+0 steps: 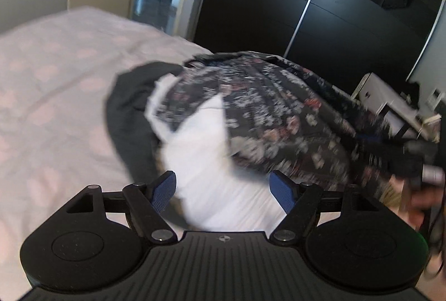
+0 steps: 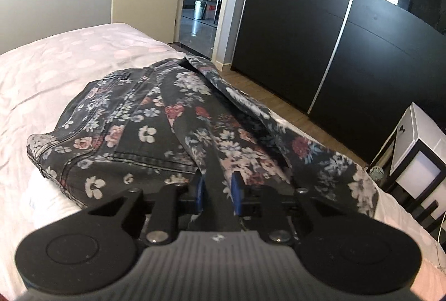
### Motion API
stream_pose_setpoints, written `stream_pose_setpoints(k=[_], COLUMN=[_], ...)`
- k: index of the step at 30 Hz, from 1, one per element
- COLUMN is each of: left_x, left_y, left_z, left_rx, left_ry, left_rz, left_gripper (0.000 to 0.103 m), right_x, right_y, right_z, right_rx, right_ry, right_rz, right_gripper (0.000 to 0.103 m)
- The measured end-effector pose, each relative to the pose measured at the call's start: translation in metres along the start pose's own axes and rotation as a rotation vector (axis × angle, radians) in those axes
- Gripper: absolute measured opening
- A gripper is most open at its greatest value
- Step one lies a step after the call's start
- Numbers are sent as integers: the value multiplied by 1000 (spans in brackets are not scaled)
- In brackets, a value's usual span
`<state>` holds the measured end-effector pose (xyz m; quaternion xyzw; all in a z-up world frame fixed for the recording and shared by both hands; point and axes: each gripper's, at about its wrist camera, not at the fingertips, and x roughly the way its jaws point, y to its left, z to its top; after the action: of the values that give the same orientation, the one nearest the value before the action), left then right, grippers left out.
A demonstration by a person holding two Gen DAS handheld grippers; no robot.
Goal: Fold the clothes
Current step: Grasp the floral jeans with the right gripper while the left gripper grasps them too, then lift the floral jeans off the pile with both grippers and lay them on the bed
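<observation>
Right gripper (image 2: 217, 191) was clenched on a fold of the floral jeans (image 2: 145, 131), which lay bunched on the bed (image 2: 55, 64); left gripper (image 1: 223, 191) hung released over a white garment (image 1: 200, 150). Folding looked barely begun, nothing stacked yet

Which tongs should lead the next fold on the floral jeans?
Right. The right tongs are already shut on a fold of the floral jeans. The left tongs are open, holding nothing, over the white garment, so probably best to pin.
</observation>
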<state>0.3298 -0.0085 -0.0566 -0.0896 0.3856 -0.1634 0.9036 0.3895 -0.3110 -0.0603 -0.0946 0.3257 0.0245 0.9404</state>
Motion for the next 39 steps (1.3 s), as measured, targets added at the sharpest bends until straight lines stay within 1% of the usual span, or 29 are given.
stream_pose_setpoints(k=[2,3,7,8,9,10,11,12,13,14,15,16,18,20,23,26,29,31,35,39], left_x=[20,27,52,57,58,57,55,50,47,41,35,29,10,-12,-53,-95,-147,-183,-259,-341], left_y=[-2,-2,-1,-1,0,0,-2,-5,-8,-9,-11,-13,-17,-21,-21,-12,6,24,64,97], left_z=[8,9,13,13,13,14,15,17,20,23,26,30,36,41,51,55,51,45,20,-17], left_rx=[-53,-77,-186,-210,-230,-249,-252,-232,-213,-206,-200,-194,-166,-132,-109,-107,-116,-134,-187,-236], left_ry=[20,27,73,75,70,66,53,37,21,4,-14,-32,-88,-153,-233,-299,-381,-423,-485,-555], left_rz=[-32,-41,-87,-103,-121,-140,-138,-130,-118,-110,-102,-94,-65,-33,18,97,212,299,510,728], left_gripper=[87,87,86,77,61,58,48,32,26,21,18,18,17,16,16,16,15,15,15,14], right_x=[2,3,6,8,8,7,6,4,1,-3,-8,-16,-35,-56,-90,-127,-161,-180,-209,-240], right_y=[-2,-2,0,1,3,4,5,5,6,6,5,6,10,14,25,46,74,99,157,229], right_z=[-1,-3,-9,-10,-10,-10,-9,-8,-6,-3,1,7,21,37,63,87,101,110,118,112], right_rx=[4,3,-15,-20,-27,-38,-48,-57,-63,-64,-60,-60,-82,-112,-145,-171,-202,-213,-222,-260], right_ry=[7,11,12,10,6,-1,-9,-18,-27,-40,-57,-81,-150,-223,-328,-430,-517,-549,-578,-619], right_rz=[8,11,8,6,6,1,-5,-12,-19,-27,-36,-46,-57,-55,-26,39,132,207,370,550], right_gripper=[33,35,36,33,29,22,16,13,7,6,6,6,5,5,5,5,4,4,4,4])
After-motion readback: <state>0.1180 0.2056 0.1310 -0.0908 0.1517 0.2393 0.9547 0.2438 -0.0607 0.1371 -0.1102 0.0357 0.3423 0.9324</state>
